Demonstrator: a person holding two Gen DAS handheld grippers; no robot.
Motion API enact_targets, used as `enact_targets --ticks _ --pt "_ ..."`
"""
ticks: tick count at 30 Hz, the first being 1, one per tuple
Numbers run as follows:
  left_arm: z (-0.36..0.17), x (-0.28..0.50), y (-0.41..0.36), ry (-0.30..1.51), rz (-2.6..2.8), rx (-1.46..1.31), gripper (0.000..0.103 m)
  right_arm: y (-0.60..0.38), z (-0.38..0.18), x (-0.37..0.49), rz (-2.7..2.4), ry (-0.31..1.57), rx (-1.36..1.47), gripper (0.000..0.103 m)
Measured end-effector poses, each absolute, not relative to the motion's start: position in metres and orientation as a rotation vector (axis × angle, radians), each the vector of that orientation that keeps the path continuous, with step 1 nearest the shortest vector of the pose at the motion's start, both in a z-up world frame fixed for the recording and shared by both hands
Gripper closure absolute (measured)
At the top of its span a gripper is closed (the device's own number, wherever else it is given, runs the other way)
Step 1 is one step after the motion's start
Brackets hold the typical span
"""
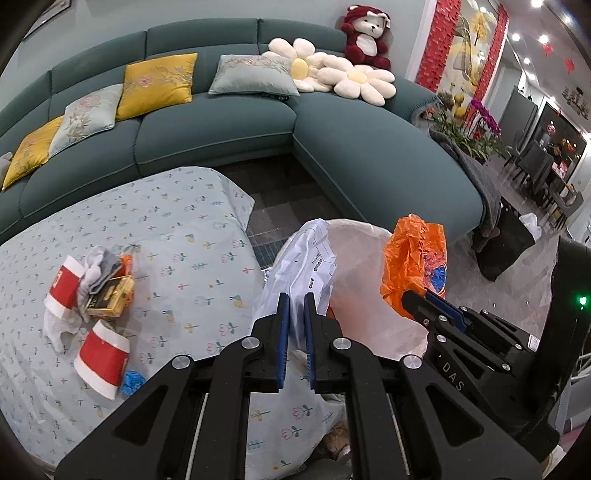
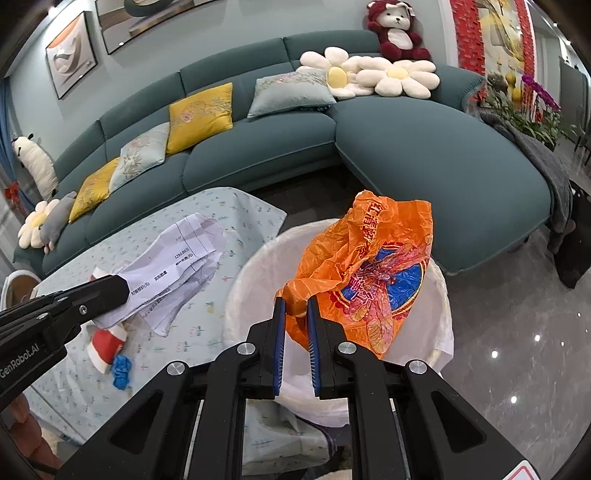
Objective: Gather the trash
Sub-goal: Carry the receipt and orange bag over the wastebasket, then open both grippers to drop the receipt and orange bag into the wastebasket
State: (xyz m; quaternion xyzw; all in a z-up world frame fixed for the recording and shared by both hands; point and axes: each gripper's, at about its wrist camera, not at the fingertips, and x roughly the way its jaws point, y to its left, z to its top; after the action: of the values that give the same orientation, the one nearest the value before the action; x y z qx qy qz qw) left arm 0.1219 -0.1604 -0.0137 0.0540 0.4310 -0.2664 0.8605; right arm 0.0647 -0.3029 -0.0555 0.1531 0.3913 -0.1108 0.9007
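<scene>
Left wrist view. Left gripper (image 1: 297,306): jaws nearly closed, pinching a crumpled white printed paper (image 1: 312,258), held at the near rim of a white-lined waste bin (image 1: 369,295) standing off the table's right edge. Right gripper (image 1: 424,295): enters from the right, clamped on an orange plastic bag (image 1: 410,258) over the bin's far side. Table, under a floral tablecloth (image 1: 177,236), carries uncollected items near its left edge: two red-and-white paper cups (image 1: 101,356) (image 1: 64,282), a yellow carton (image 1: 112,297), crumpled white tissue (image 1: 59,325), a blue scrap (image 1: 131,382) beside the nearer cup.

Right wrist view. Right gripper (image 2: 296,314): jaws nearly closed on the orange plastic bag (image 2: 369,273), which hangs above the waste bin (image 2: 243,280) opening. Left gripper (image 2: 123,291): holds the white printed paper (image 2: 181,269) over the table's right edge, just short of the bin. One paper cup (image 2: 105,345) and the blue scrap (image 2: 121,369) show on the tablecloth (image 2: 236,214).

Progress, judged: two pieces carried to the bin, neither released; the table cluster remains to be gathered. Surroundings: teal sectional sofa (image 2: 424,147) with cushions, flower pillows and a red plush bear (image 2: 397,33) behind. Nothing visibly blocks the bin mouth; the two grippers sit close, and the paper may land outside the rim.
</scene>
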Motion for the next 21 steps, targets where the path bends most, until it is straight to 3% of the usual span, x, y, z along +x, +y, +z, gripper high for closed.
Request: enact_targets --ticks 21 --pt "-0.045 0.142 -0.195 0.990 -0.591 0.129 0.092 -0.317 -0.081 0.077 -0.260 0.874 0.328 0.089"
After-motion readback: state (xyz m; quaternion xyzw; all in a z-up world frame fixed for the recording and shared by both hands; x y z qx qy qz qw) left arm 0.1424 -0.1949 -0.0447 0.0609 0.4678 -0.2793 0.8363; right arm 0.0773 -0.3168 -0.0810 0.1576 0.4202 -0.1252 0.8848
